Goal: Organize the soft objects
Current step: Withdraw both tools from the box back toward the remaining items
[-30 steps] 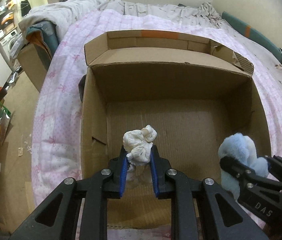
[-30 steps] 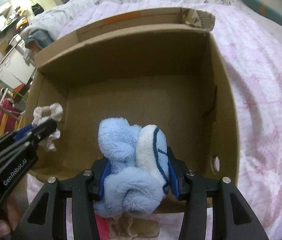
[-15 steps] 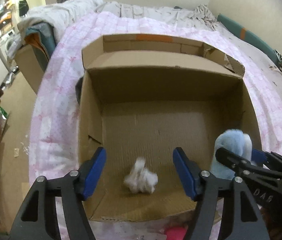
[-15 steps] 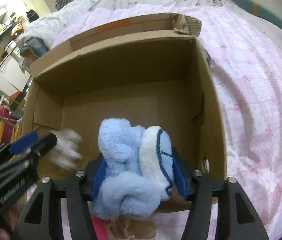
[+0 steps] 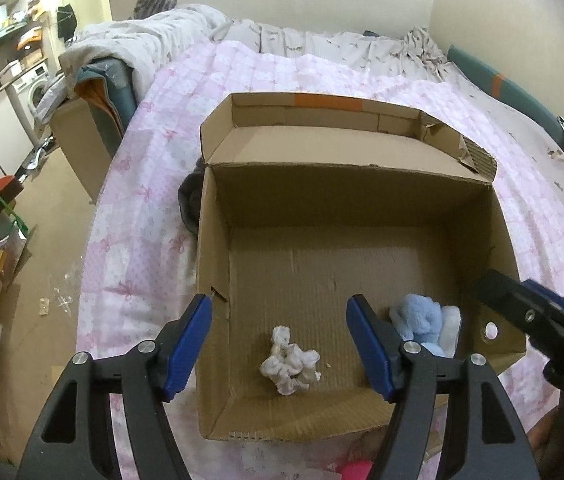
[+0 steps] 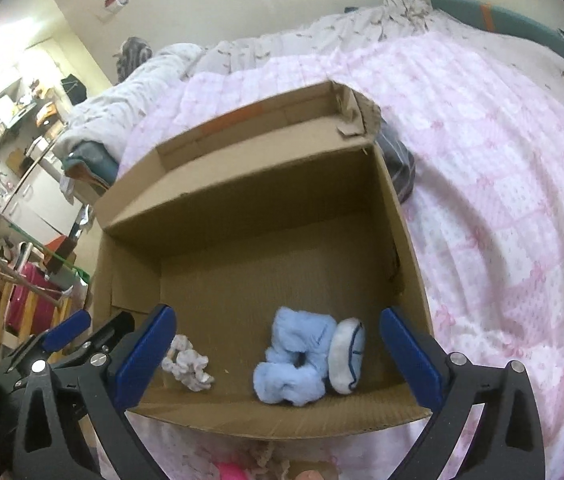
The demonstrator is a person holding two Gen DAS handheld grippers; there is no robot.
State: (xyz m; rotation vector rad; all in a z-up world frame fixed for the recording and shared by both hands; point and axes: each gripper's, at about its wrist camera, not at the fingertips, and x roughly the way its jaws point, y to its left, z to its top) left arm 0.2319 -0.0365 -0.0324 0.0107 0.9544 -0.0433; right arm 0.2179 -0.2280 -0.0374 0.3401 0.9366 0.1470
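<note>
Soft objects already lie in the cardboard box [image 5: 217, 248]: the white scrunchie [image 5: 290, 358] sits on the box floor at the lower centre of your left wrist view; the blue plush bundle [image 6: 296, 354], with a white, navy-trimmed piece touching its right side, rests near the front wall at the lower centre of your right wrist view; the two are apart from each other, both close to the near wall.

Your left hand-held gripper [image 5: 279, 344] has its jaws spread wide and holds nothing, the scrunchie lying below and between them; your right hand-held gripper [image 6: 277, 354] is likewise spread wide with nothing in it, hovering over the blue bundle.

The step in hand looks like clearing out of the box after a drop; to do it well, lift both tools straight up and back toward you, keeping the jaws wide so no pad snags the plush pile or the scrunchie's folds; watch the front cardboard edge at the bottom of each frame, since a fingertip could catch it and shift the box on the pink quilted bed [image 6: 502, 160].

A pink item [image 6: 229, 472] shows at the bottom edge, outside the box; it is too cropped to identify, though it may be the next candidate; approach it from above with jaws apart, and grip the bulk rather than a loose edge.
</note>
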